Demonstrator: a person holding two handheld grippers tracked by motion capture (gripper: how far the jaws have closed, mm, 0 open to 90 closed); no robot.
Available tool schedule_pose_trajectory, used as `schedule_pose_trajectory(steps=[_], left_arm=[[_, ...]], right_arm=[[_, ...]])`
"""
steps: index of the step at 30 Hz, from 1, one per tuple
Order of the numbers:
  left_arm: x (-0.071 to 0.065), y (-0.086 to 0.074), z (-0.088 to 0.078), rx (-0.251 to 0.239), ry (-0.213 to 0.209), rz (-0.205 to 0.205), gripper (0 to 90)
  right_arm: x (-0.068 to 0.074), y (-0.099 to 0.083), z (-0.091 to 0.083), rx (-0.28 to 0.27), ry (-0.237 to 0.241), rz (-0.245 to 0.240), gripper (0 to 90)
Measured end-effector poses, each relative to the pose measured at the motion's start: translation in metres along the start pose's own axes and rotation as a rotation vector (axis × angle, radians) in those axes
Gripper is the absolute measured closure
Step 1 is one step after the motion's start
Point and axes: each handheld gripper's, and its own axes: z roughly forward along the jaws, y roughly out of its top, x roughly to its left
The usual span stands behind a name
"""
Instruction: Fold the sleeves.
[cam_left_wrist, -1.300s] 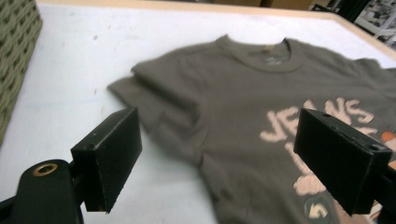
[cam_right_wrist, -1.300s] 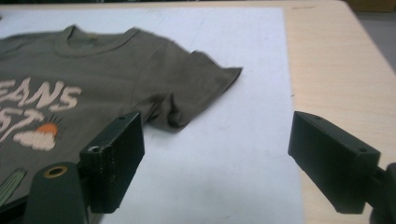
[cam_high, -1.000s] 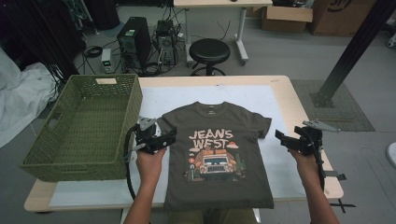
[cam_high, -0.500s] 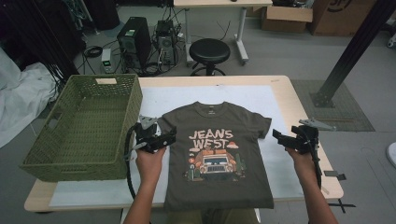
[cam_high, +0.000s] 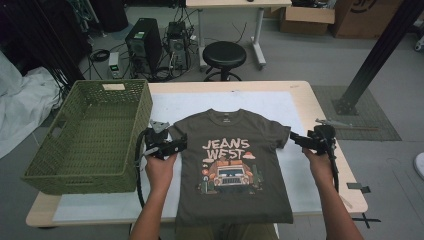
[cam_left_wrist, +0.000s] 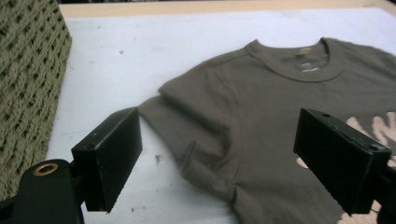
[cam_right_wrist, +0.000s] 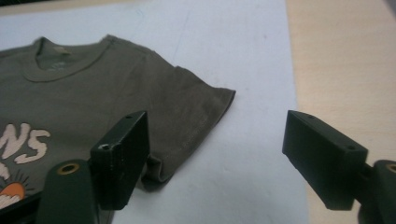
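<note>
High view: olive T-shirt (cam_high: 232, 165) lies flat, printed front up, sleeves spread.

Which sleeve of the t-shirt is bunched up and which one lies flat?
The sleeve by the left gripper, nearest the basket, is bunched with folds; the sleeve by the right gripper lies flat.

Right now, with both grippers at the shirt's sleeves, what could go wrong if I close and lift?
The left gripper is open over the T-shirt where the left sleeve is bunched, so it may grab a loose fold. The right gripper, jaws just been narrowing, straddles the right sleeve edge and could pinch only hem. The basket stands close beside the left hand.
</note>
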Motion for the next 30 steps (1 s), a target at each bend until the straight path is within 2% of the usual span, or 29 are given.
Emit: schedule_pose_trajectory(steps=[3, 7, 9, 10, 12, 14, 15, 17, 19, 20, 23, 26, 27, 29, 30], left_arm=[[0.002, -0.001, 0.006, 0.02, 0.014, -0.013, 16.1], [0.004, -0.002, 0.013, 0.037, 0.025, -0.012, 17.1], [0.005, -0.002, 0.016, 0.045, 0.027, -0.014, 17.8], [0.006, -0.003, 0.017, 0.046, 0.028, -0.017, 18.3], [0.007, -0.003, 0.02, 0.054, 0.029, -0.015, 19.0], [0.007, -0.004, 0.023, 0.063, 0.031, -0.015, 19.5], [0.008, -0.005, 0.024, 0.068, 0.033, -0.016, 19.9], [0.009, -0.005, 0.026, 0.077, 0.038, -0.015, 20.6], [0.011, -0.006, 0.027, 0.081, 0.044, -0.018, 21.8], [0.012, -0.006, 0.028, 0.081, 0.047, -0.022, 21.9], [0.012, -0.007, 0.03, 0.086, 0.045, -0.027, 22.8], [0.01, -0.008, 0.032, 0.089, 0.04, -0.027, 23.5], [0.009, -0.008, 0.033, 0.089, 0.04, -0.029, 23.7], [0.008, -0.008, 0.034, 0.09, 0.039, -0.031, 24.0], [0.007, -0.008, 0.035, 0.093, 0.037, -0.033, 24.1]], right_arm=[[0.004, 0.005, 0.018, 0.038, 0.001, 0.013, 33.4], [0.012, 0.007, 0.044, 0.108, 0.0, -0.028, 46.3], [0.017, 0.005, 0.053, 0.147, -0.025, -0.069, 53.5], [0.02, 0.004, 0.054, 0.136, -0.057, -0.093, 57.3], [0.021, 0.003, 0.054, 0.134, -0.079, -0.114, 65.0], [0.021, 0.005, 0.054, 0.134, -0.045, -0.126, 79.2], [0.023, 0.005, 0.055, 0.133, -0.053, -0.16, 82.5], [0.027, 0.005, 0.056, 0.129, -0.053, -0.196, 86.6], [0.028, 0.007, 0.054, 0.118, -0.03, -0.174, 87.2], [0.03, 0.008, 0.051, 0.094, -0.021, -0.166, 87.2], [0.046, 0.016, 0.04, 0.036, 0.035, -0.177, 87.0], [0.067, 0.023, 0.031, -0.005, 0.122, -0.188, 84.1], [0.074, 0.025, 0.03, 0.002, 0.18, -0.177, 77.2], [0.083, 0.026, 0.027, -0.018, 0.3, -0.136, 74.5], [0.084, 0.026, 0.023, -0.036, 0.331, -0.123, 73.8]])
